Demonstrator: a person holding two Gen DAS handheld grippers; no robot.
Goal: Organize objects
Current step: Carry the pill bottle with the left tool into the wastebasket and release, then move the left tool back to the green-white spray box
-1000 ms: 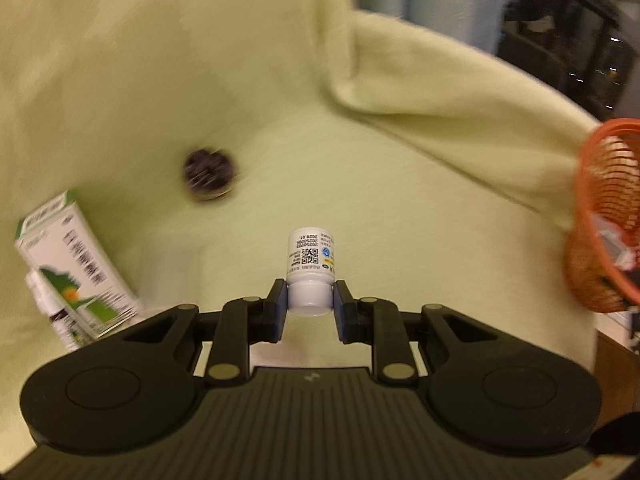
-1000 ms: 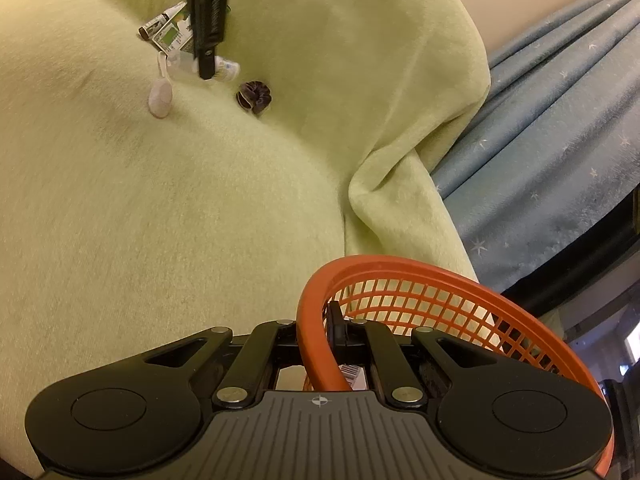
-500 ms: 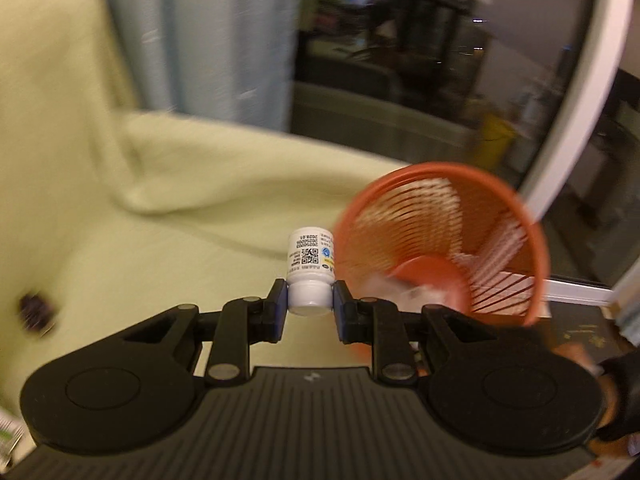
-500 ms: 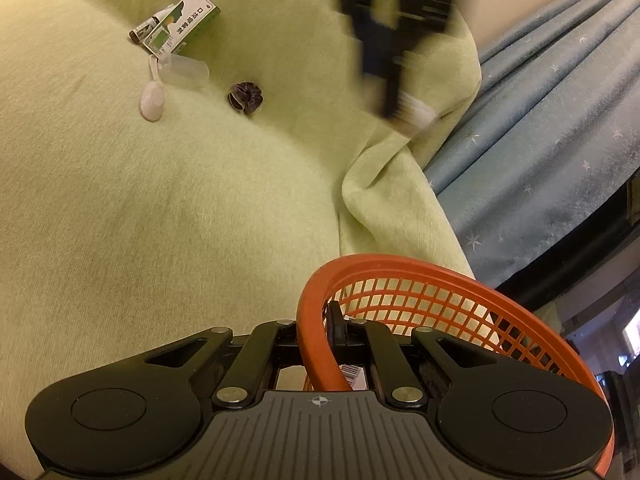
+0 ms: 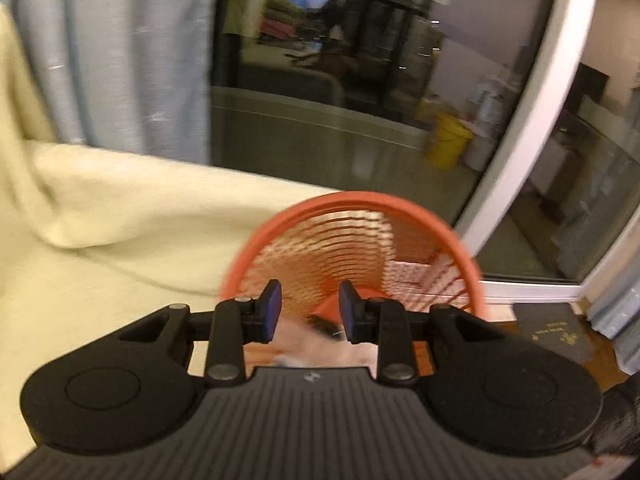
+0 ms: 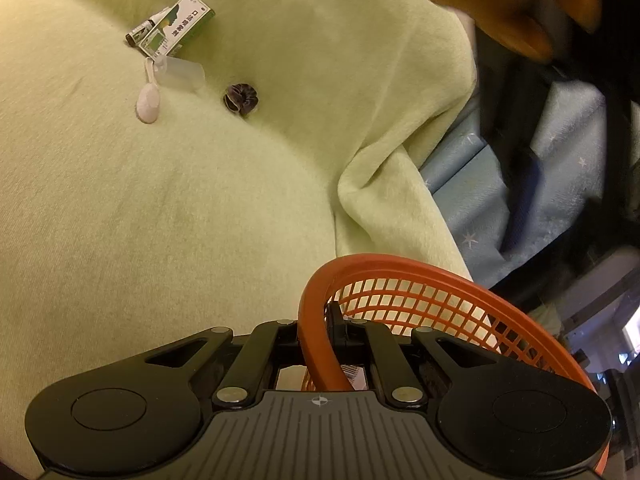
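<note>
My left gripper (image 5: 308,304) hovers over the orange mesh basket (image 5: 360,200). Its jaws are opening, and the blue pads press on nothing. A blurred white shape (image 5: 296,338), probably the small white bottle, shows low between the fingers, inside the basket's mouth. My right gripper (image 6: 316,320) is shut on the near rim of the basket (image 6: 440,276) and holds it at the edge of the pale green blanket (image 6: 160,220). In the right wrist view the left gripper (image 6: 520,192) is a dark blur above the basket.
On the blanket at the far left lie a green-and-white box (image 6: 180,26), a small dark tube (image 6: 138,34), a clear cup (image 6: 182,74), a white spoon (image 6: 148,98) and a dark scrunchie (image 6: 241,99). A hand (image 6: 500,0) is at top right. Blue curtain (image 6: 472,216) and window glass (image 5: 360,100) lie behind the basket.
My left gripper swung from the blanket to over the basket, its jaws parted and the white bottle left them. The right gripper and the basket stayed put.
</note>
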